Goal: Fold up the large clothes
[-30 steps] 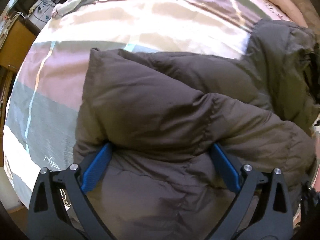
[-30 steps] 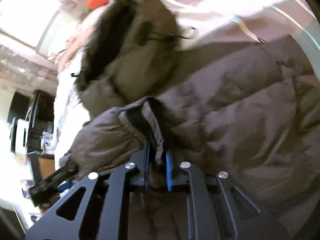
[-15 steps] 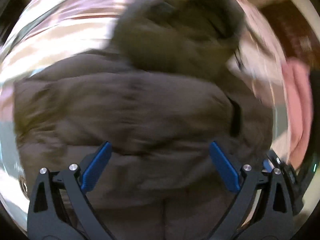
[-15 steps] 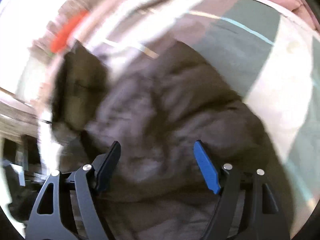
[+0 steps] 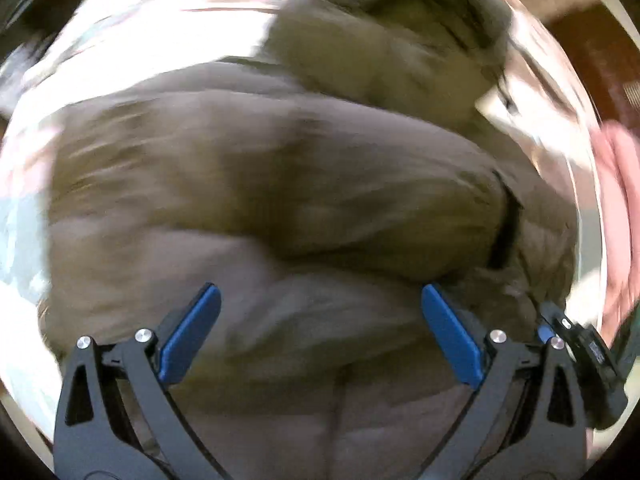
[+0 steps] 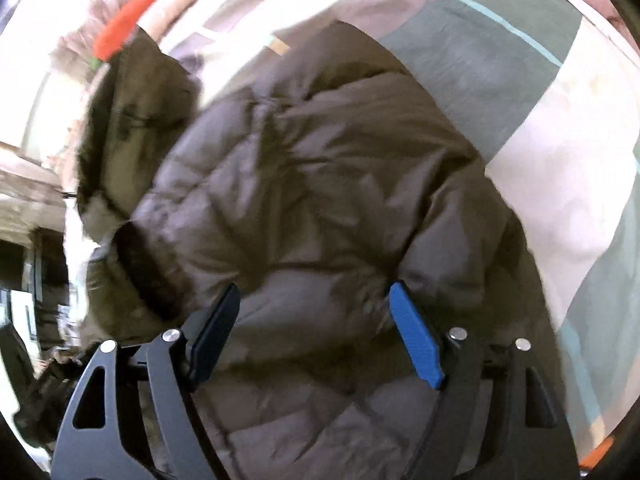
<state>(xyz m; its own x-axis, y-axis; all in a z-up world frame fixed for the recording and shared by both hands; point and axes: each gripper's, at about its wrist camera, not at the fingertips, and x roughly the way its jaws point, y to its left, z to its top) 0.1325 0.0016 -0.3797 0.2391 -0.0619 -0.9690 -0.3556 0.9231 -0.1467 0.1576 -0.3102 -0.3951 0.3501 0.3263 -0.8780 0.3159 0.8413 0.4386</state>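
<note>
On the bed, a brown puffer jacket (image 6: 320,184) lies bunched on a checked bedsheet (image 6: 568,152) of grey, white and pink blocks. Left wrist view, blurred: far left is bright sheet, then the jacket's padded body fills the middle, hood (image 5: 384,40) up top, a dark cuff or trim (image 5: 508,224) toward the right edge of the fold. Left gripper (image 5: 320,312) points steeply down over the jacket, jaws spread wide, blue pads clear of the fabric, nothing pinched. Right of it a bit of the other tool's black frame (image 5: 588,356), then a pink cloth (image 5: 620,200) at the far right. Right wrist view: at left, room clutter, dim; an orange item (image 6: 132,12) at upper left past the hood (image 6: 132,120). Jacket centre, sleeve folded across the body, dark cuff (image 6: 140,268) by the left finger. Right gripper (image 6: 316,320) has just been opening; jaws now stand wide apart, padded fabric lying below and between them, not gripped. Sheet shows to the right of the jacket.
</note>
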